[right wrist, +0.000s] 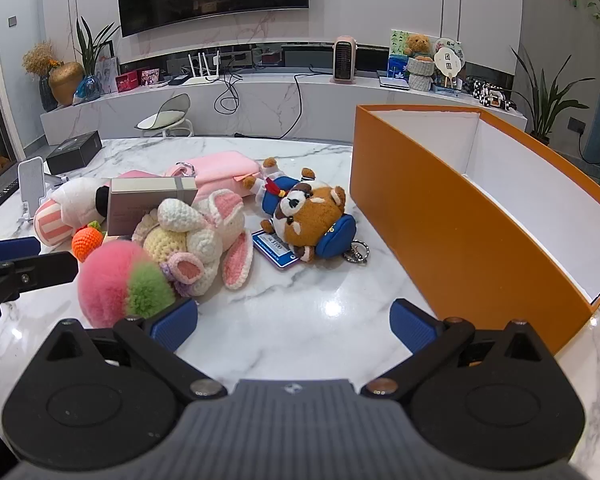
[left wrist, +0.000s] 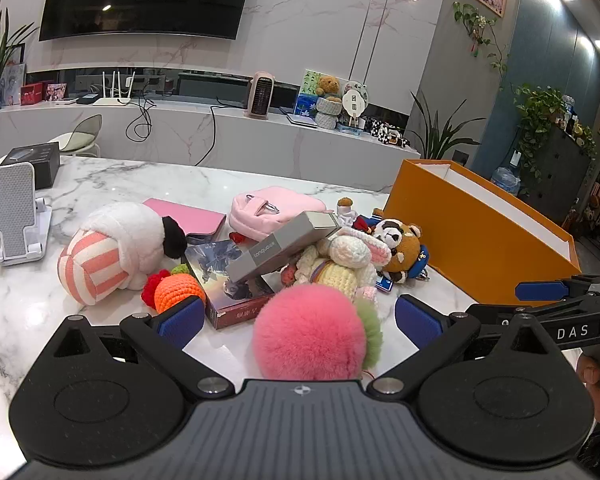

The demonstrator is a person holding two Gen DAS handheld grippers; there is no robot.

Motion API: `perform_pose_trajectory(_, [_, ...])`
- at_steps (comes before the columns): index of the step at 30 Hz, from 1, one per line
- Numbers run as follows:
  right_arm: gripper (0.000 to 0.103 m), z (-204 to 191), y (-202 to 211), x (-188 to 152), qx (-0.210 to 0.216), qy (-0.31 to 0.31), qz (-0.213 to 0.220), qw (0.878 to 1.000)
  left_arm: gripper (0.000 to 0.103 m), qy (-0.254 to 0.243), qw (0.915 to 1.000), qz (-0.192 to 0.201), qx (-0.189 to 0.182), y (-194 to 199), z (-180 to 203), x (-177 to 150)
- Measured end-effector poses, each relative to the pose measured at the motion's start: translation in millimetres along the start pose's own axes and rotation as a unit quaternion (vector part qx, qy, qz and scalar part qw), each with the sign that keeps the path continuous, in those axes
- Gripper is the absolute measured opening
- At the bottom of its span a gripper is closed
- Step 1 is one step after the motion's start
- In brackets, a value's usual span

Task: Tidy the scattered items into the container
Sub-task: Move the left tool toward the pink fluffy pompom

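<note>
A pile of items lies on the marble table (left wrist: 28, 300): a pink furry peach (left wrist: 310, 332) (right wrist: 112, 282), a crochet bunny (left wrist: 346, 262) (right wrist: 198, 240), a red panda plush (left wrist: 400, 250) (right wrist: 312, 218), a grey box (left wrist: 282, 246) (right wrist: 148, 200), a crochet carrot (left wrist: 178, 292), a striped plush (left wrist: 108, 250), a pink pouch (left wrist: 274, 210). The orange box (left wrist: 480, 236) (right wrist: 472, 224) stands open at the right. My left gripper (left wrist: 298, 318) is open, its pads either side of the peach. My right gripper (right wrist: 294, 322) is open and empty above bare table.
A white phone stand (left wrist: 14, 214) and a black box (left wrist: 34, 162) sit at the table's far left. A picture-printed flat box (left wrist: 230, 282) and a pink case (left wrist: 186, 216) lie under the pile. A tagged keyring (right wrist: 356, 250) lies by the panda. A counter runs behind.
</note>
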State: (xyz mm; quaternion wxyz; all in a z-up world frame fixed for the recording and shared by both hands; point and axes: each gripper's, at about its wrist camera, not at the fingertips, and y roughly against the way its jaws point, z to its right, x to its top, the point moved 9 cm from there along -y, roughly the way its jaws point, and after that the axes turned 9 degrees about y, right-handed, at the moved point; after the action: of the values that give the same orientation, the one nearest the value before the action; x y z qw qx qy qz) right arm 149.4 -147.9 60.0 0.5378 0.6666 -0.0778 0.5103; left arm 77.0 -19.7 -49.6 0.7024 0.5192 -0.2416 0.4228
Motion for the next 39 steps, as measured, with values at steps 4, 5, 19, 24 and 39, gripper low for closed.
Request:
perform_pose_trajectory(4, [0.103, 0, 0, 0, 0.0, 0.0, 0.0, 1.0, 0.103, 0.002, 1.0, 0.001, 0.003, 0, -1, 0])
perform_pose_trajectory(5, [0.103, 0, 0, 0, 0.0, 0.0, 0.0, 1.0, 0.103, 0.002, 1.0, 0.001, 0.003, 0, -1, 0])
perform_pose_trajectory(19, [0.103, 0, 0, -1, 0.0, 0.001, -0.001, 1.0, 0.103, 0.005, 0.9999, 0.002, 0.009, -1, -1, 0])
perform_pose_trajectory(24, [0.103, 0, 1, 0, 0.0, 0.001, 0.0, 1.0, 0.103, 0.009, 0.9999, -0.008, 0.011, -3, -2, -3])
perform_pose_trajectory(39, [0.103, -2, 1, 0, -0.002, 0.006, -0.001, 1.0, 0.103, -0.009, 0.999, -0.042, 0.011, -21, 7, -17])
